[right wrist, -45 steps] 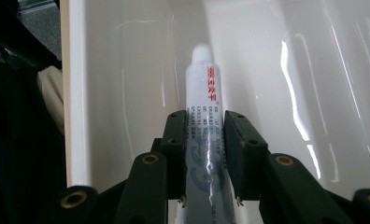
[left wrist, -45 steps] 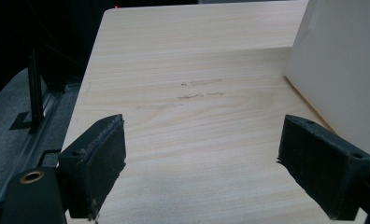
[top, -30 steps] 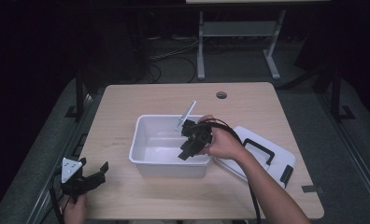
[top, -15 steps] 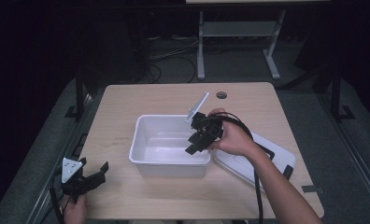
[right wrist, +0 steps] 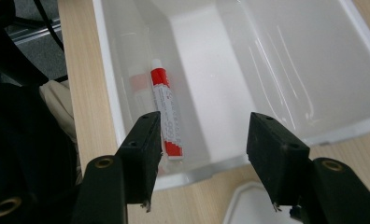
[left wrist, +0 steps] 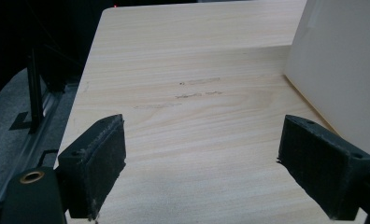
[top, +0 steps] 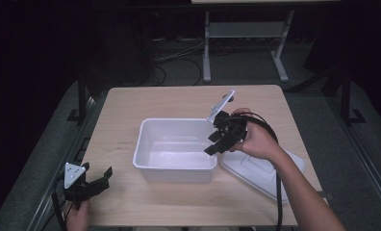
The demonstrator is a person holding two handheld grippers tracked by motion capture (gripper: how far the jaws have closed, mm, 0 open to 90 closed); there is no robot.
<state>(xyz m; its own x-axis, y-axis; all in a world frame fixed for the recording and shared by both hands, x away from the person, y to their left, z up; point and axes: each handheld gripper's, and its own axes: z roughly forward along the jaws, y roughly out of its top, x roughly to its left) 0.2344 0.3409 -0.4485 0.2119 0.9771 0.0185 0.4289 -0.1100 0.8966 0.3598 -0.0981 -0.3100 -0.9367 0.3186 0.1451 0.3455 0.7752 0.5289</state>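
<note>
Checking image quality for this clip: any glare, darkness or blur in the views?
High view: room dark beyond the lit table. Right gripper view: glare streaks on the white bin, tube sharp. Left gripper view: wood grain crisp, near pads slightly soft.

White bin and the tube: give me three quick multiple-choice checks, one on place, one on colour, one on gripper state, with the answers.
1. Where is the tube?
A. inside the white bin
B. on the lid
C. between the right gripper's jaws

2. What colours is the tube?
A. blue and yellow
B. red and white
C. all black

3. How is the right gripper?
A. shut on the tube
B. shut on the bin's rim
C. open, holding nothing

Answers: 1 A, the tube lies along the bin's inner wall. 2 B, red ends with a white middle. 3 C, its jaws have just been opening and stand apart above the bin, nothing between them.
</note>
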